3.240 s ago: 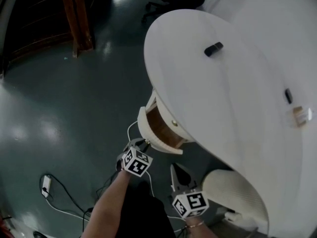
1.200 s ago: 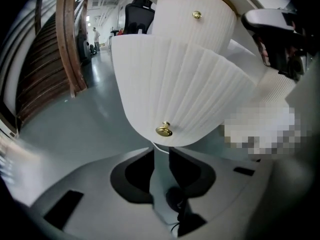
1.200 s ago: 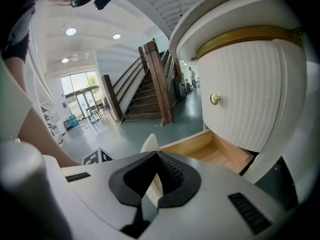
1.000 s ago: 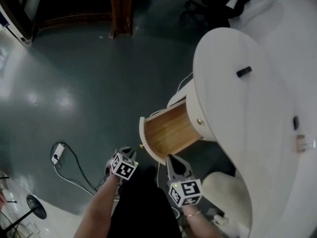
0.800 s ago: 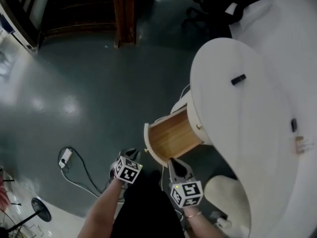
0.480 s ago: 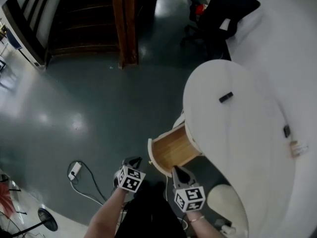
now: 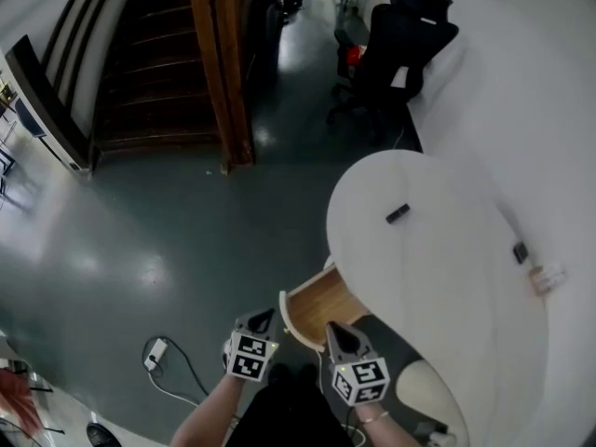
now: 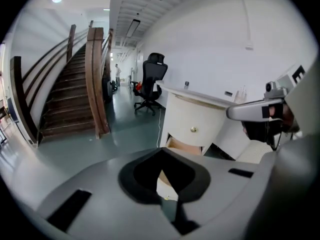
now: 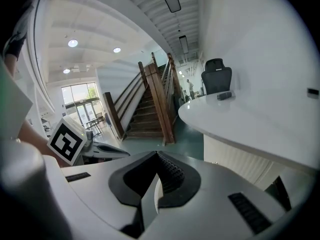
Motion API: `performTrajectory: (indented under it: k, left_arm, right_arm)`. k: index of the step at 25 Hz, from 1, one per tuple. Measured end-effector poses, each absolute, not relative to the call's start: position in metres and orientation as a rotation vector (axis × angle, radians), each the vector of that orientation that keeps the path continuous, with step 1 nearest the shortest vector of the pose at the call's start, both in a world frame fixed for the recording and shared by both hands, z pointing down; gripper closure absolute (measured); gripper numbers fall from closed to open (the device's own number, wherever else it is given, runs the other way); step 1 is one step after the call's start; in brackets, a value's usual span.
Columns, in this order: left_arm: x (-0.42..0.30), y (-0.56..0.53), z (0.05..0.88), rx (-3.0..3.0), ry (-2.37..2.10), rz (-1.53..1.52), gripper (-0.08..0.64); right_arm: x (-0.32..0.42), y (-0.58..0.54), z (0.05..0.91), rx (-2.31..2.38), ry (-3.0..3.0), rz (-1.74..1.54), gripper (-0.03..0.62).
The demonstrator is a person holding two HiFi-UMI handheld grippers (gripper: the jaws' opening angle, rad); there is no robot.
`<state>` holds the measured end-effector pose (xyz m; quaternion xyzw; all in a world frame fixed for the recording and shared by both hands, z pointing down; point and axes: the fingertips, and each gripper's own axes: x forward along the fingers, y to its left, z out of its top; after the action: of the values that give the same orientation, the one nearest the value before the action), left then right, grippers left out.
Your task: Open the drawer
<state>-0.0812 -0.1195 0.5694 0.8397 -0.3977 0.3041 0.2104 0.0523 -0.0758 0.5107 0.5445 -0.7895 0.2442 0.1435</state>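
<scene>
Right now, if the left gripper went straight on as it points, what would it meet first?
Probably the front of the open drawer, just beyond the left gripper; depth is hard to judge.

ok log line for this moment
drawer: open | left gripper: shut, empty | right gripper: shut, empty | neither on drawer

The left gripper (image 8: 162, 153) has its 2 fingers pressed together, with nothing between them. Just beyond their tips, a white desk (image 8: 212, 115) shows a drawer (image 8: 182, 145) standing open below a brass knob (image 8: 194, 129). Left of the fingers rises a wooden staircase (image 8: 70, 99), with a black chair (image 8: 152, 81) farther off. The right gripper (image 8: 232, 112) hangs to their right.
</scene>
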Motion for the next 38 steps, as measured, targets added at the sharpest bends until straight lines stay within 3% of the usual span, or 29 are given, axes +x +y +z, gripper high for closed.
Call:
performTrajectory:
  k: [16, 38]
  left_arm:
    - [-0.07, -0.141, 0.417, 2.528, -1.23, 0.561, 0.557]
    - [-0.055, -0.141, 0.328, 2.714, -1.28, 0.392, 0.557]
  right_arm:
    - [0.071, -0.086, 0.409, 1.721, -2.384, 0.531, 0.589]
    - [0.103, -0.086, 0.333, 1.876, -2.42, 0.339, 0.591]
